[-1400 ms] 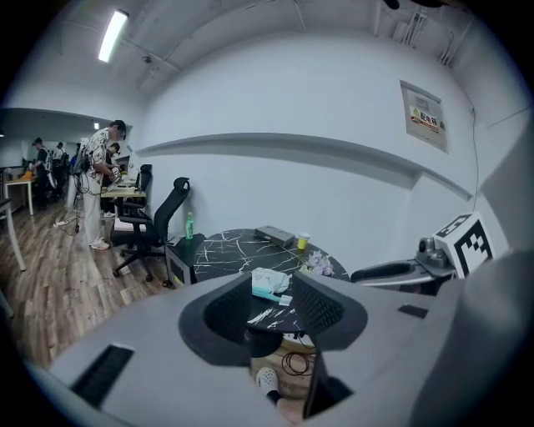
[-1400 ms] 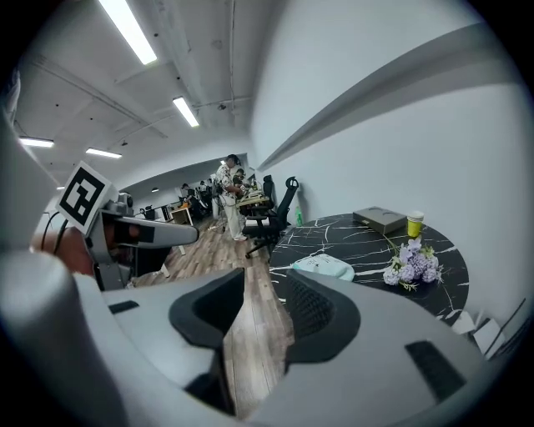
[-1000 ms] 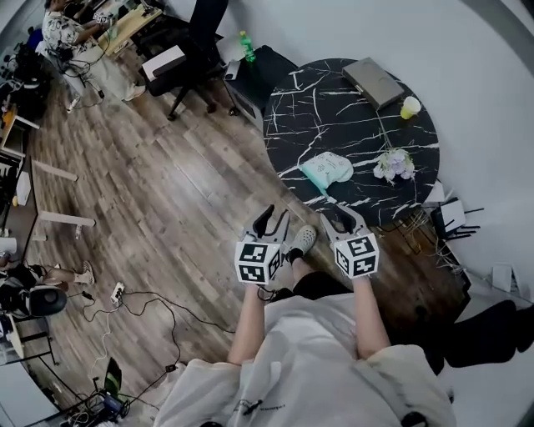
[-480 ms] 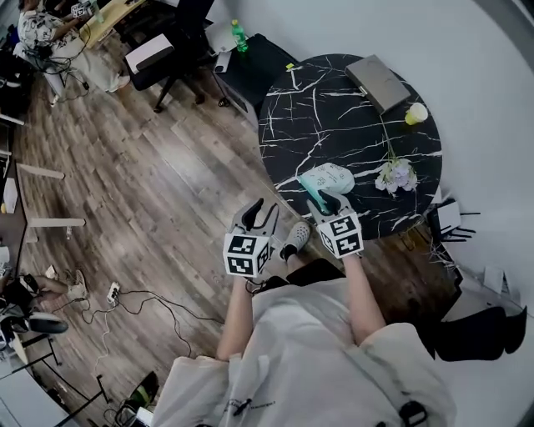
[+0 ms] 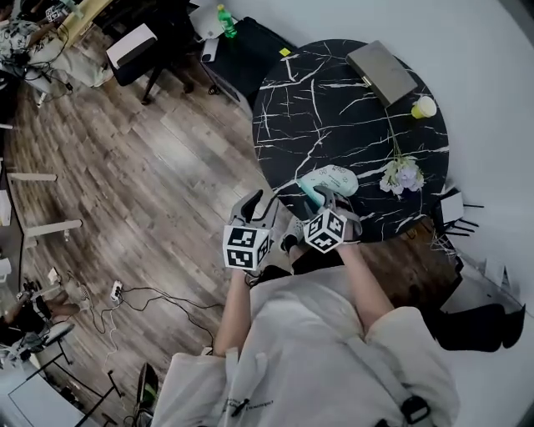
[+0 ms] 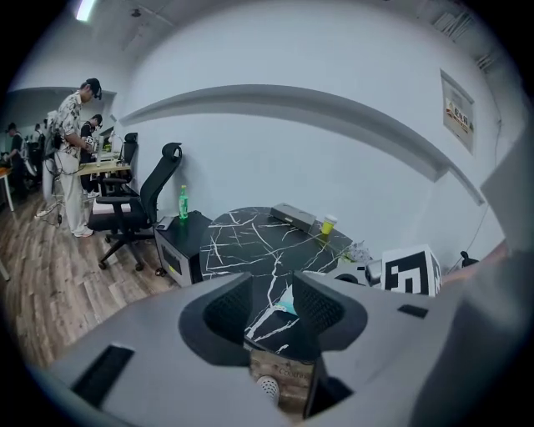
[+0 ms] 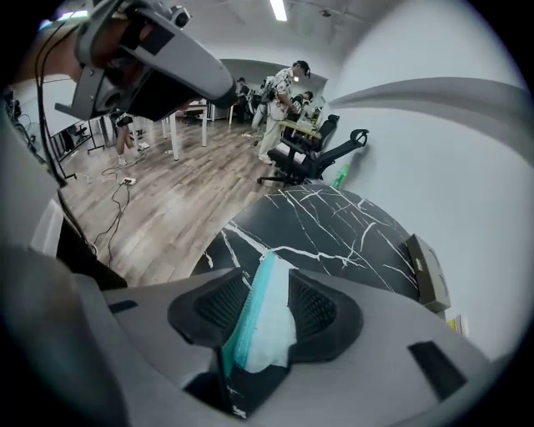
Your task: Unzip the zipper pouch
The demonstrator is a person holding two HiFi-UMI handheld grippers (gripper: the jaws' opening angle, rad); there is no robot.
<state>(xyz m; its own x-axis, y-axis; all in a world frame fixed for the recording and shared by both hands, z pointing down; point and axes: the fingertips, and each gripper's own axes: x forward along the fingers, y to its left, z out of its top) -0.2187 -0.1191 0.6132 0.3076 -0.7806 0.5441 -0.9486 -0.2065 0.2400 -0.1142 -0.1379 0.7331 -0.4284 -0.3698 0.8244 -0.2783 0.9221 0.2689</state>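
Note:
The zipper pouch (image 5: 332, 178), mint green and white, lies near the front edge of the round black marble table (image 5: 334, 108). My right gripper (image 5: 321, 200) is at the pouch's near end. In the right gripper view its jaws are opening, with the pouch (image 7: 263, 321) showing in the gap between the pads and not pinched. My left gripper (image 5: 262, 205) hovers beside the table's left front edge, above the wooden floor. Its jaws stand open and empty (image 6: 274, 304), pointing at the table (image 6: 250, 242), where a sliver of the pouch (image 6: 287, 302) shows.
A grey flat box (image 5: 381, 72), a yellow cup (image 5: 424, 107) and a small bunch of flowers (image 5: 400, 173) sit on the table's far and right parts. A black cabinet (image 5: 250, 50) with a green bottle (image 5: 222, 18) stands behind the table. Cables (image 5: 142, 296) lie on the floor at left.
The person has stepped closer to the table. My right gripper has gone forward from the table's edge onto the pouch's near end. The left gripper came forward alongside it.

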